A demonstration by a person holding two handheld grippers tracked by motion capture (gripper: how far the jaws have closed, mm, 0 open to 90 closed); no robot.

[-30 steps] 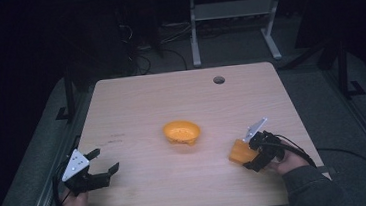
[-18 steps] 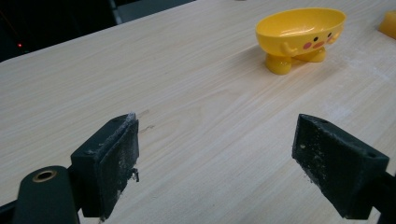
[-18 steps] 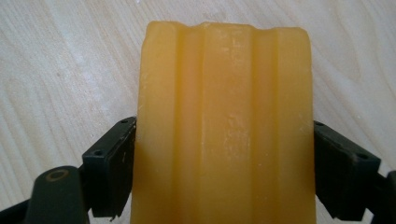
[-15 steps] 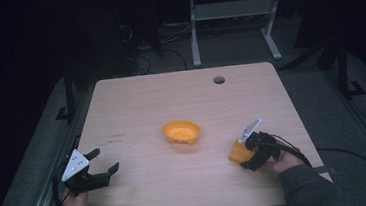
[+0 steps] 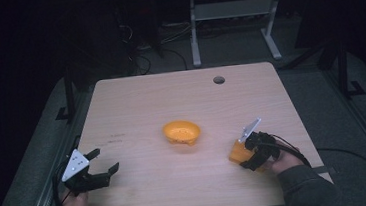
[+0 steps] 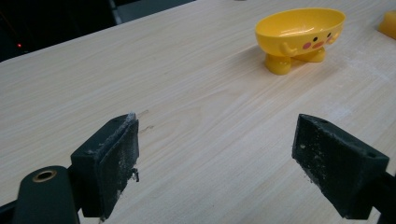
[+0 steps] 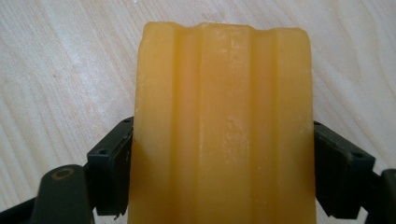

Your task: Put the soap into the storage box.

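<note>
High view, right gripper (image 5: pixel 243 154): I see it over the table's (image 5: pixel 136 107) near right part, clamped on the soap (image 5: pixel 237 151), an orange block that sticks out ahead of the jaws.
High view, soap: it sits low over the wood; I cannot tell whether it touches.
High view, dish (image 5: pixel 181 132): a yellow dish, ahead of my right gripper and off to its left, near but apart from the soap.
High view, left gripper (image 5: pixel 102 161): over the near left part, jaws spread wide, nothing between them. The dish lies well ahead of it, to its right.
High view, hole (image 5: pixel 218 80): a round hole in the far part of the table, well beyond both grippers.

Left gripper view, left gripper (image 6: pixel 215 154): both black pads stand far apart with bare wood between them; white specks cling to the pads.
Left gripper view, dish (image 6: pixel 300 35): upright on short feet, ahead and right of my jaws, with a small face on its side, hollow empty.
Left gripper view, soap (image 6: pixel 387 23): a corner of it at the far right edge, past the dish.

Right gripper view, right gripper (image 7: pixel 222 158): I have the jaws pressed against both long sides of the soap.
Right gripper view, soap (image 7: pixel 223 116): a ribbed orange bar, held lengthwise, running forward from the jaws, with table wood behind it.
</note>
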